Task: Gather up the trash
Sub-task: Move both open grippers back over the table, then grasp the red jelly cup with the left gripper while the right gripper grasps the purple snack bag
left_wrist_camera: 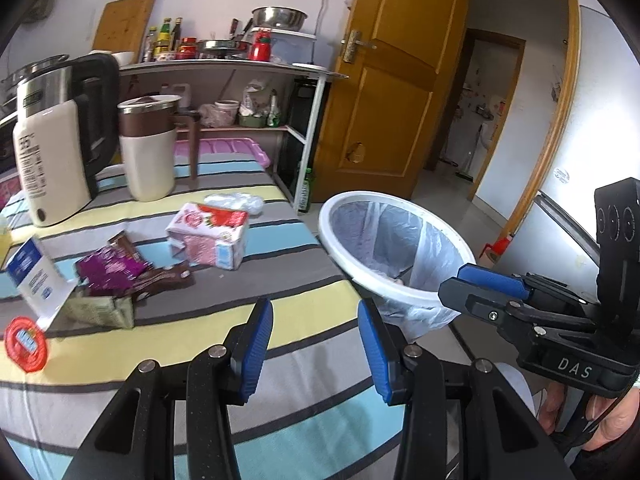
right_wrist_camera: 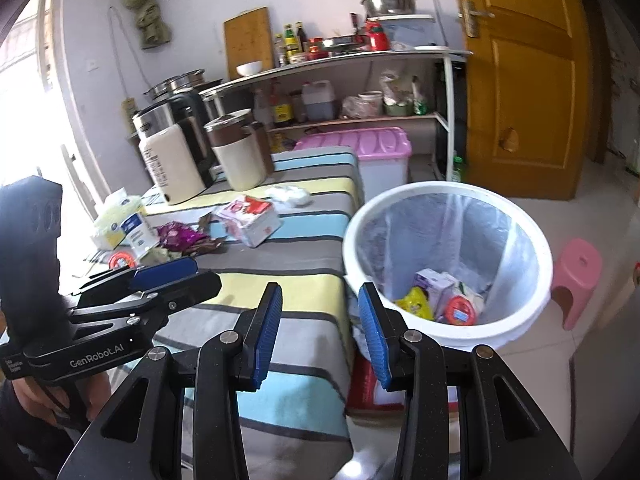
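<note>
My left gripper (left_wrist_camera: 315, 308) is open and empty, hovering over the striped tablecloth (left_wrist_camera: 304, 400). To its right my right gripper (left_wrist_camera: 452, 292) sits by the bin's near rim. It is open too, with nothing between its blue pads (right_wrist_camera: 319, 292). The white lined trash bin (left_wrist_camera: 340, 248) (right_wrist_camera: 400, 190) stands beside the table and holds a yellow wrapper (right_wrist_camera: 416, 300), a small carton (right_wrist_camera: 436, 284) and a red lid (right_wrist_camera: 460, 310). On the table lie a pink carton (left_wrist_camera: 212, 236), a purple wrapper (left_wrist_camera: 110, 270), a brown wrapper (left_wrist_camera: 160, 280), crumpled white plastic (left_wrist_camera: 236, 202), a crushed green carton (left_wrist_camera: 100, 308) and a red lid (left_wrist_camera: 26, 344).
A kettle (left_wrist_camera: 60, 140) and a brown-and-cream jug (left_wrist_camera: 148, 152) stand at the table's far end, with a blue-and-white box (left_wrist_camera: 36, 280) at the left. A pink storage box (right_wrist_camera: 360, 144), a loaded shelf, a wooden door (left_wrist_camera: 392, 80) and a pink stool (right_wrist_camera: 576, 280) surround the bin.
</note>
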